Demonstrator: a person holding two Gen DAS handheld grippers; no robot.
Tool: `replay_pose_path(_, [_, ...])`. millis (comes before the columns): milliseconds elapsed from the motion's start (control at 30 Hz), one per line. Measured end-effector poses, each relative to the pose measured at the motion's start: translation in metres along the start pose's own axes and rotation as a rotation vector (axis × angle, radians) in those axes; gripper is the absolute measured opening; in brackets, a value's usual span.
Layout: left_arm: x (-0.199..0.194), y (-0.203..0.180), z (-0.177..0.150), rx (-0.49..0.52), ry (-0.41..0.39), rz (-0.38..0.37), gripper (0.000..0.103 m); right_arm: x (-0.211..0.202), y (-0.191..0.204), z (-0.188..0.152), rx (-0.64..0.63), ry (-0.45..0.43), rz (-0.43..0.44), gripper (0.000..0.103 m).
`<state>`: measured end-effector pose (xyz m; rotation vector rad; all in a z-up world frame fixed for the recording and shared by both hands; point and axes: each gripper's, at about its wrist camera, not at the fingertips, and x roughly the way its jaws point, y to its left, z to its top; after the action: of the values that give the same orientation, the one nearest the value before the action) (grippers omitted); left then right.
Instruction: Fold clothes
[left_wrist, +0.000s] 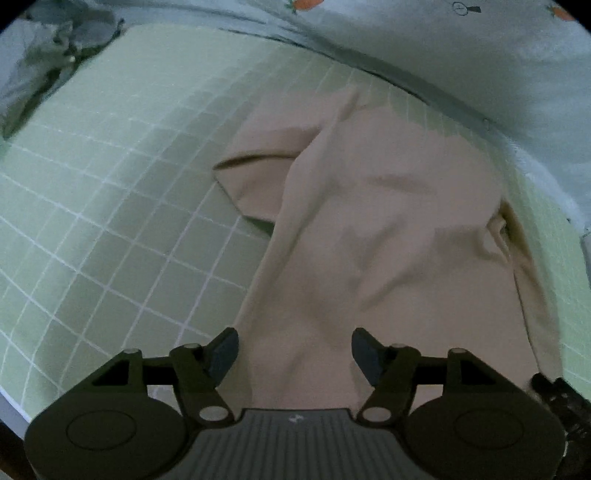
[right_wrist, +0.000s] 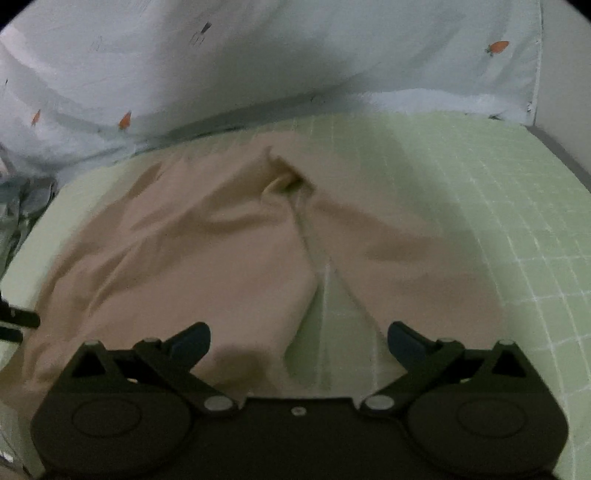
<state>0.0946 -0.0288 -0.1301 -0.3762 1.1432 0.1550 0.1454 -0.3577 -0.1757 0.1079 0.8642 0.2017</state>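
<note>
A beige garment (left_wrist: 369, 229) lies spread and wrinkled on a green gridded mat (left_wrist: 110, 206). In the left wrist view one part of it is folded over towards the left. My left gripper (left_wrist: 295, 354) hovers open over the garment's near edge, nothing between its fingers. In the right wrist view the same beige garment (right_wrist: 207, 251) shows two lobes split by a seam, with the green mat (right_wrist: 480, 206) visible in the gap. My right gripper (right_wrist: 299, 343) stands open above that gap, holding nothing.
A pale blue sheet with small carrot prints (right_wrist: 258, 59) rises behind the mat. Crumpled grey cloth (left_wrist: 62, 48) lies at the far left corner. A dark part of the other gripper (left_wrist: 561, 398) shows at the right edge. The mat's right side ends at a grey edge (right_wrist: 557, 151).
</note>
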Motion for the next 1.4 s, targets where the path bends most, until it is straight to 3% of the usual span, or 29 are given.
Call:
replay_pose_path(100, [0.008,0.010,-0.003,0.003,0.045,-0.012,0.068,0.002,0.003,-0.009,0.009,0.049,0.007,0.103])
replay_pose_path(167, [0.013,0.017,-0.007,0.002,0.074,-0.044,0.060,0.003,0.008,-0.016,-0.004,0.069,0.014,0.100])
replay_pose_path(200, [0.015,0.019,-0.009,0.004,0.086,-0.064,0.056,0.004,0.010,-0.018,-0.015,0.077,0.015,0.091])
replay_pose_path(233, [0.018,0.021,-0.010,0.012,0.096,-0.074,0.042,0.005,0.014,-0.019,-0.026,0.083,0.013,0.087])
replay_pose_path(267, [0.020,0.021,-0.011,0.022,0.104,-0.078,0.025,0.006,0.017,-0.019,-0.035,0.092,0.013,0.072])
replay_pose_path(300, [0.021,0.022,-0.012,0.032,0.112,-0.083,0.017,0.008,0.020,-0.020,-0.040,0.104,0.019,0.055])
replay_pose_path(333, [0.022,0.023,-0.013,0.045,0.112,-0.086,0.005,0.009,0.023,-0.021,-0.044,0.114,0.022,0.048])
replay_pose_path(433, [0.018,0.027,-0.013,0.081,0.092,-0.089,0.002,0.005,0.032,-0.021,-0.052,0.124,0.002,0.018])
replay_pose_path(500, [0.006,0.032,-0.011,0.090,0.063,-0.089,0.002,-0.007,0.036,-0.020,-0.032,0.114,0.000,0.012])
replay_pose_path(667, [-0.039,0.061,-0.001,0.044,-0.022,-0.140,0.002,-0.041,0.046,-0.023,0.028,0.106,0.019,0.010])
replay_pose_path(800, [-0.021,0.072,-0.006,0.007,0.029,-0.090,0.003,-0.051,0.057,-0.037,0.041,0.147,0.006,0.014])
replay_pose_path(833, [-0.016,0.075,-0.008,-0.002,0.044,-0.075,0.005,-0.050,0.060,-0.041,0.031,0.165,-0.011,0.019])
replay_pose_path(900, [-0.008,0.071,-0.012,0.000,0.070,-0.040,0.011,-0.041,0.071,-0.050,-0.050,0.203,-0.096,0.038])
replay_pose_path(967, [-0.009,0.064,-0.015,0.014,0.056,-0.030,0.039,-0.046,0.074,-0.052,-0.095,0.174,-0.129,0.049])
replay_pose_path(1033, [-0.012,0.056,-0.013,0.027,0.031,-0.050,0.049,-0.053,0.066,-0.048,-0.080,0.131,-0.149,0.064])
replay_pose_path(1100, [-0.013,0.044,-0.012,0.051,0.014,-0.048,0.052,-0.059,0.053,-0.045,-0.057,0.095,-0.193,0.074])
replay_pose_path(1333, [-0.001,0.003,-0.027,0.133,0.029,-0.029,0.057,-0.058,-0.019,-0.042,0.125,0.083,-0.395,0.076])
replay_pose_path(1400, [0.001,-0.007,-0.031,0.148,0.043,-0.016,0.058,-0.057,-0.036,-0.043,0.154,0.075,-0.433,0.069])
